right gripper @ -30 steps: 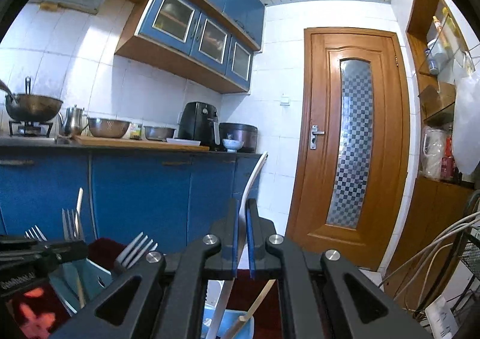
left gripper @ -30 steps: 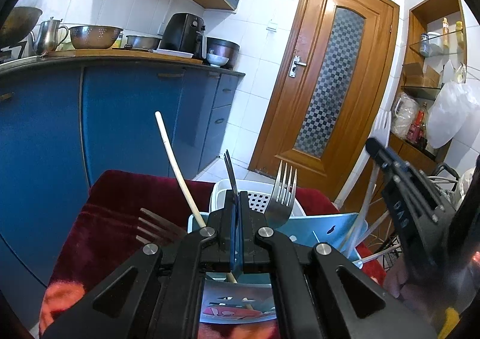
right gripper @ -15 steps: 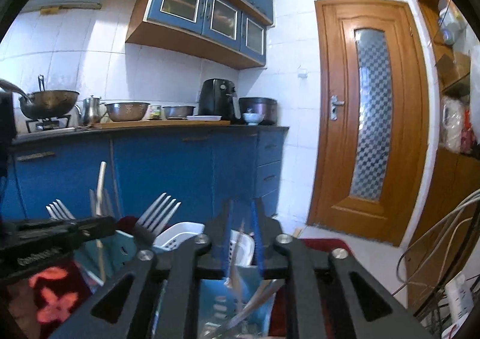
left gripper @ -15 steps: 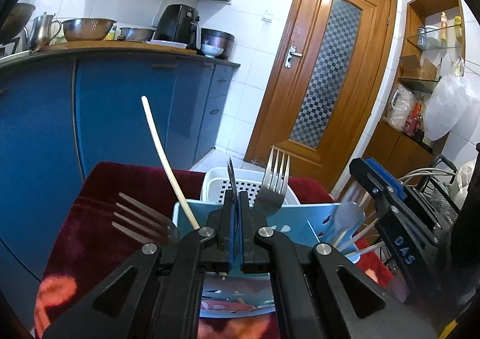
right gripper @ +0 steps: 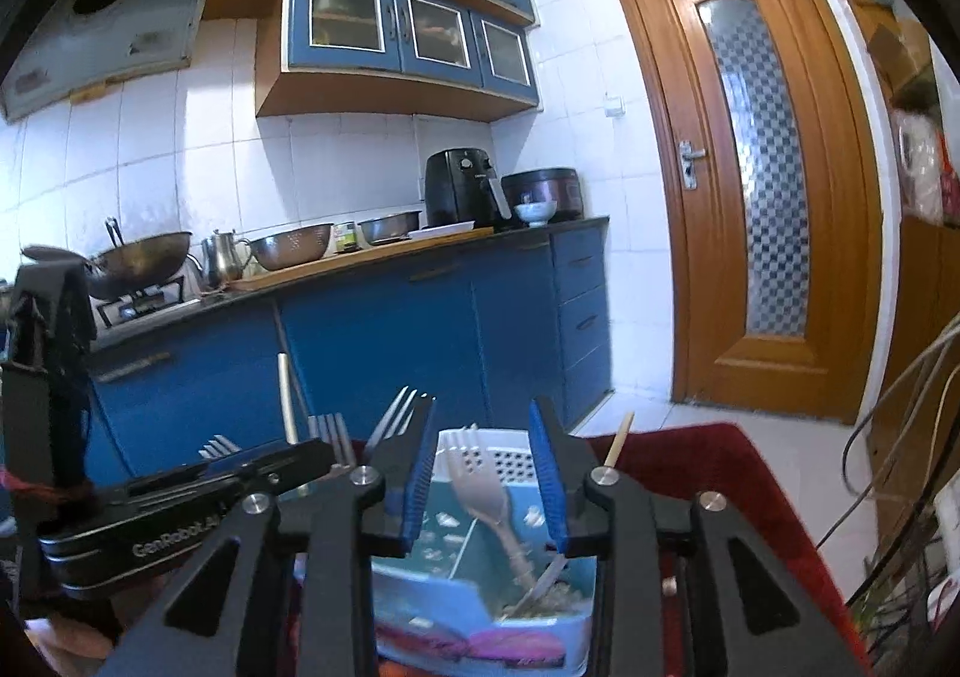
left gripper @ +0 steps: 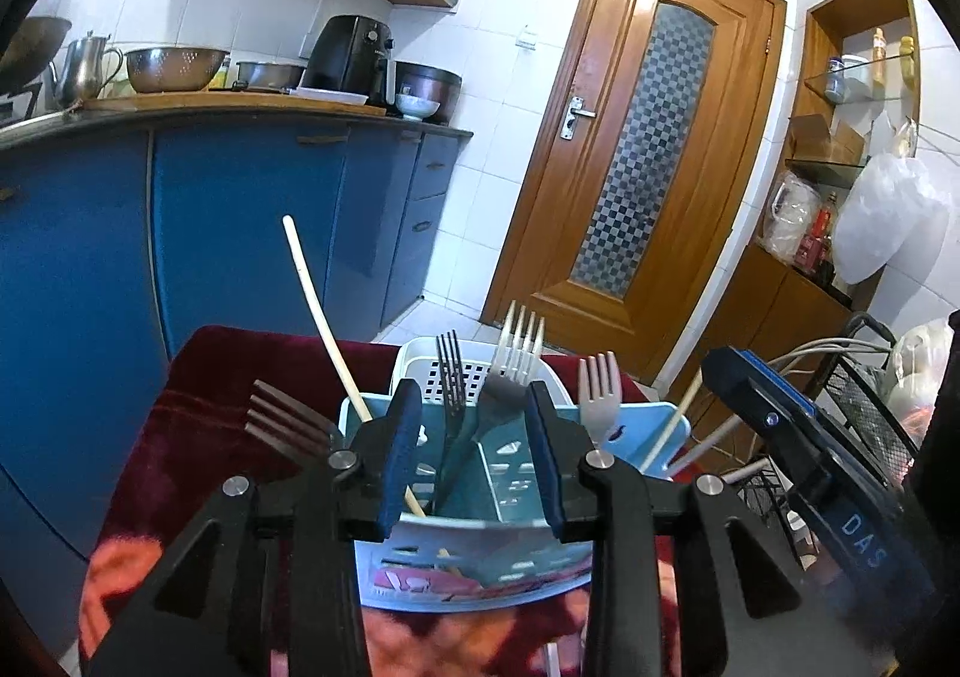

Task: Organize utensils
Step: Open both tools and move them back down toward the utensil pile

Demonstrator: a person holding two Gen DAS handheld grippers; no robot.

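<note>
Both grippers agape over fork-filled blue caddy.

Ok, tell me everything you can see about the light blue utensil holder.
The light blue utensil holder looks like plastic, with cut-out slots in its walls, inner dividers and a pink printed pattern low on the front. It stands upright on a dark red cloth, just ahead of a white perforated basket. Several forks and pale sticks stand in its compartments, tines up. Both open grippers hover at its near rim; contact is unclear.
</note>
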